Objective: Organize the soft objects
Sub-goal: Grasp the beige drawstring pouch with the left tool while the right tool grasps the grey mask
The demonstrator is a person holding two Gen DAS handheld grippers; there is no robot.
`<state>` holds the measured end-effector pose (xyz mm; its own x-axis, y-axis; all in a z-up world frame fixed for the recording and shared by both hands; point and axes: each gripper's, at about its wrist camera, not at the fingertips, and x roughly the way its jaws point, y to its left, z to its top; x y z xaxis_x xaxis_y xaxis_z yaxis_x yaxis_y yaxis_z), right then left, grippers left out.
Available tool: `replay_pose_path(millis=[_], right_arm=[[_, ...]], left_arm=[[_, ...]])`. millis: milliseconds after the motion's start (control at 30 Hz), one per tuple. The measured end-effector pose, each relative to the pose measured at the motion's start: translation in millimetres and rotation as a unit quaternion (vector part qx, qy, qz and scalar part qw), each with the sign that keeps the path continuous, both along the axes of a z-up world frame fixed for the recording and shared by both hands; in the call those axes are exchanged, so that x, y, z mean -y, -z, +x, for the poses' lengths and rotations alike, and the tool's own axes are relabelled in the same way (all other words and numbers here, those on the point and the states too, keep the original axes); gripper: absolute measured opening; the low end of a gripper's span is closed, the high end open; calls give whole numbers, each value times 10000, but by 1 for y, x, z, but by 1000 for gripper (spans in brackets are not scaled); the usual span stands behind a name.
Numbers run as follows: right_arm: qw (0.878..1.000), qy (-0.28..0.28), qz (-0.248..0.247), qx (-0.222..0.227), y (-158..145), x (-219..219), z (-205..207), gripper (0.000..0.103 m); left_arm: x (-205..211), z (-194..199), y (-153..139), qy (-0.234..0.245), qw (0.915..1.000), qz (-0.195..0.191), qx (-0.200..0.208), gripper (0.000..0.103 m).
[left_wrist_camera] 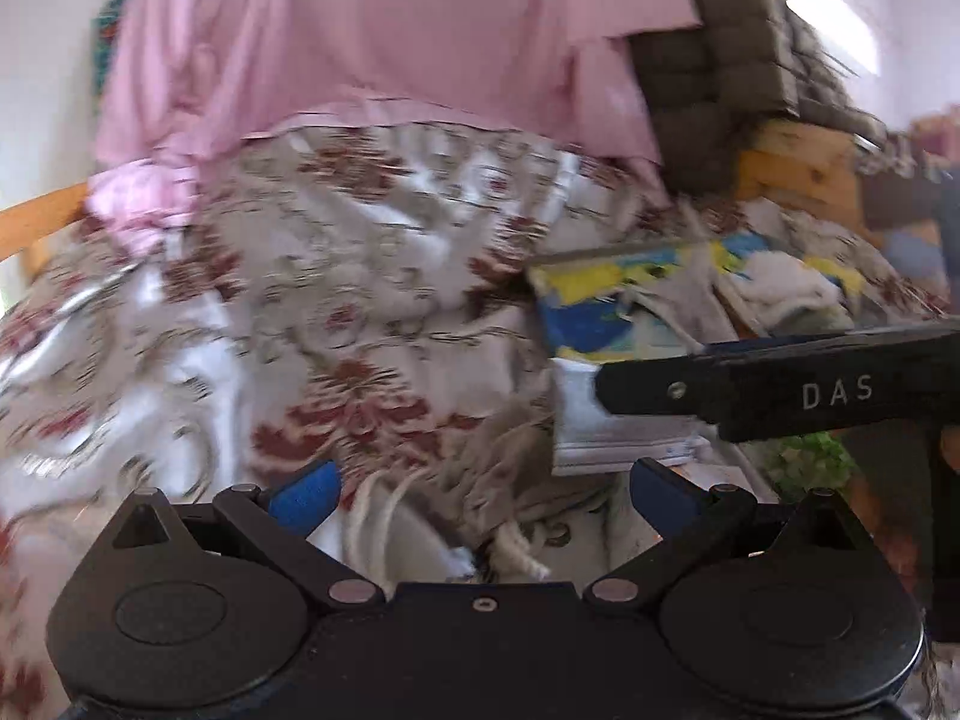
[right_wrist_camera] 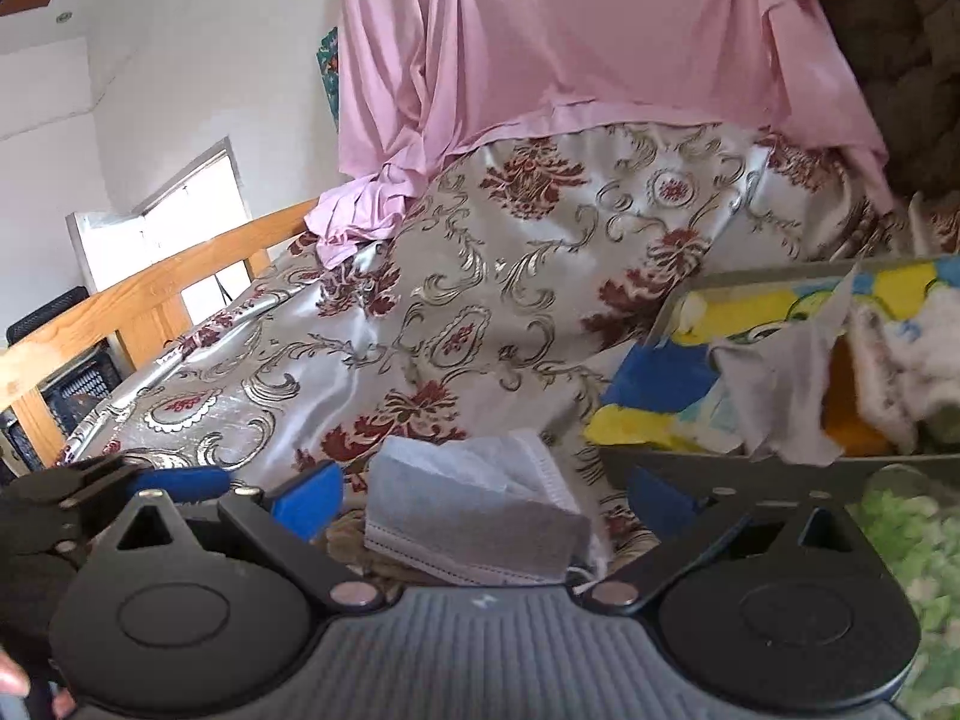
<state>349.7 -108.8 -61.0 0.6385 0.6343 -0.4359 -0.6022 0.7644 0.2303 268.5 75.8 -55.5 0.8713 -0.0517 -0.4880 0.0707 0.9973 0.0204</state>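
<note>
On the floral bedspread (right_wrist_camera: 480,300), a face mask (right_wrist_camera: 474,516) is lying just left of the storage box (right_wrist_camera: 678,300), being approached between the spread right gripper (right_wrist_camera: 486,498), apparently for pinching and boxing; the left gripper (left_wrist_camera: 480,495) is being held spread, empty.

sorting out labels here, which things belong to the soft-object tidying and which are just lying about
Part of the job:
face mask, between the open right gripper fingers
colourful box
grey cloth draped over its rim
white fluffy cloth inside it
left gripper, open

Just lying about:
floral bedspread
pink sheet
wooden rail
brown cushion
</note>
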Motion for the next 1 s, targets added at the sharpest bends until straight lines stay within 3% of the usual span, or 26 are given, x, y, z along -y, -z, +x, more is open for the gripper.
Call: replay_pose_path(millis=[133,300,400,600,900,1000], right_arm=[[9999,-72,19,-111,5,-5,8,103],[9964,-111,409,-729,14,-1,21,102],[9954,-131,481,-815,17,0,25,101],[9936,-104,617,-939,20,3,28,91],[9926,-49,650,-1023,25,3,29,81],[9925,-64,662,-1022,26,2,28,77]], left_arm=[[-7,23,1,363,9992,43,-165,102],[-13,44,1,800,9960,-89,-388,102],[-14,54,3,1117,9919,-156,-585,102],[-11,64,12,1438,9852,107,-925,100],[-15,78,23,1480,9798,-7,-1346,79],[-8,80,25,1498,9787,184,-1394,71]])
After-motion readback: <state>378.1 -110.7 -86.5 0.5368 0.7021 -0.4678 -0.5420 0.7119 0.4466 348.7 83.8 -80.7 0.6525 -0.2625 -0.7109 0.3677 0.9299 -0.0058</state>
